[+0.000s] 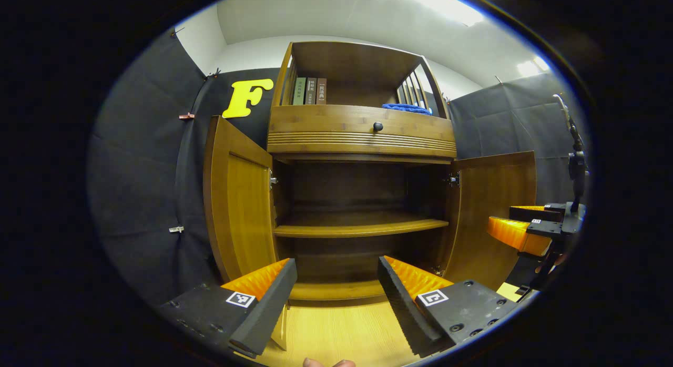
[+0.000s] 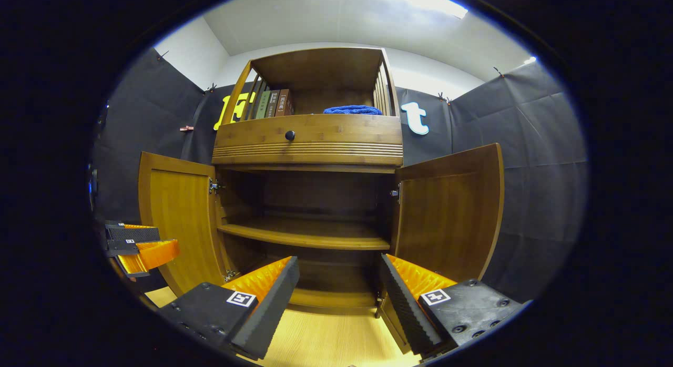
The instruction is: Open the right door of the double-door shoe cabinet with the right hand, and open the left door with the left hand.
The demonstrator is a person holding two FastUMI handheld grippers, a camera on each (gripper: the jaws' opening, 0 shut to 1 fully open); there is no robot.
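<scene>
Wooden shoe cabinet (image 2: 310, 141): left door (image 1: 239, 209) and right door (image 2: 447, 214) both swung open; rigid, hinged panels, best held by free edges. Left gripper (image 1: 336, 293), right gripper (image 2: 339, 298): spread, empty.

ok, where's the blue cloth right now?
The blue cloth lies on the cabinet's top shelf, above the knobbed drawer, right of the books; in the left gripper view it sits by the right-hand slats.

Bright ceiling light (image 1: 436, 4) glares overhead — cabinet interior (image 1: 357, 193) shadowed, edges strongly fisheye-bent, focus sharp.
</scene>
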